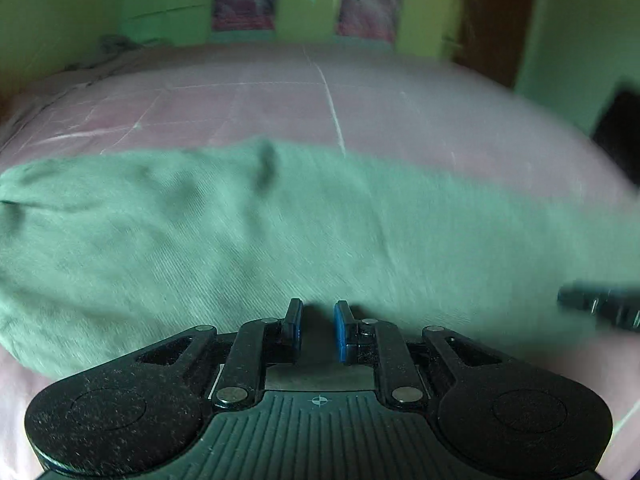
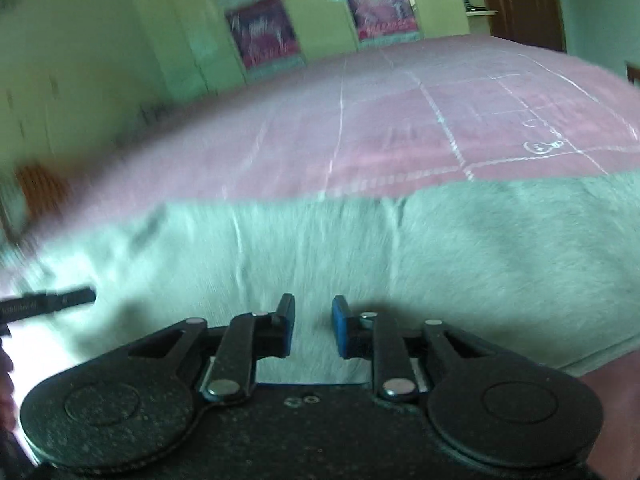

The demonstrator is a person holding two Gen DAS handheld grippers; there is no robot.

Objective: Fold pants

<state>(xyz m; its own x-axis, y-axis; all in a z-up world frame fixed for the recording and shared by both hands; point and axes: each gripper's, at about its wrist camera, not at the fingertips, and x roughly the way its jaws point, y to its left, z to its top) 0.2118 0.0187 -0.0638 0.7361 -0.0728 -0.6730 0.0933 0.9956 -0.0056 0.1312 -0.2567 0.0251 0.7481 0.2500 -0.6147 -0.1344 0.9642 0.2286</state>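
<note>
Left wrist view: left claw [image 1: 318, 326], narrowly apart and empty, hovers over the green woven-cloth pants [image 1: 240, 232] spread ahead. Right claw [image 2: 313, 326], likewise empty. Likely between folds; next needs an edge grasp.

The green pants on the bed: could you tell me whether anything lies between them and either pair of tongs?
Nothing visible does. The green pants lie directly beyond the left tongs and the right tongs, with only bare cloth ahead of each on the pink bedspread.
</note>
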